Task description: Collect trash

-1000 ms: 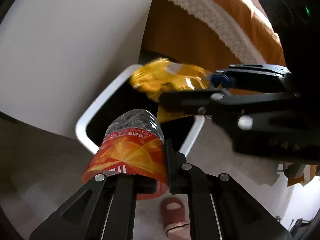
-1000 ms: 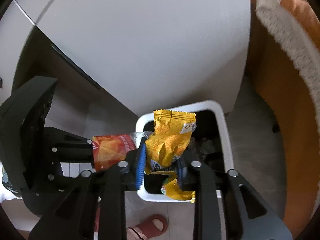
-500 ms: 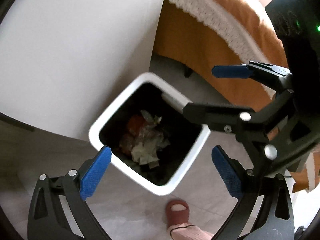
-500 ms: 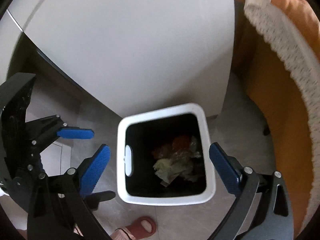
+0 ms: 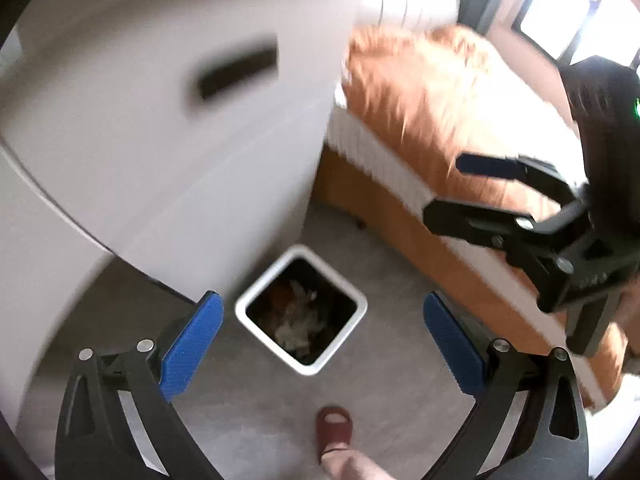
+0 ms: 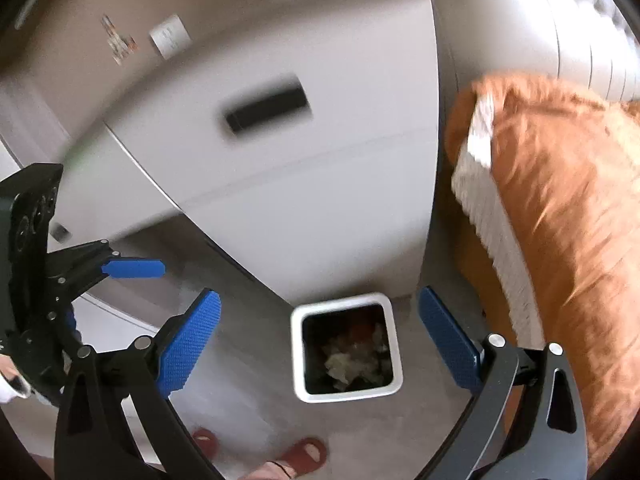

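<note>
A white square trash bin with a black inside stands on the grey floor beside a white cabinet; it also shows in the right wrist view. Crumpled trash lies in it, also seen from the right wrist. My left gripper is open and empty, well above the bin. My right gripper is open and empty, also high above the bin. Each gripper appears in the other's view: the right one at the right, the left one at the left.
A white cabinet with a dark slot handle stands left of the bin. A bed with an orange cover and white lace trim is to the right. The person's feet in red slippers stand in front of the bin.
Both grippers opened and dropped the bottle and the yellow snack bag into the bin. Both have since risen well away from it, so the bin looks smaller.
</note>
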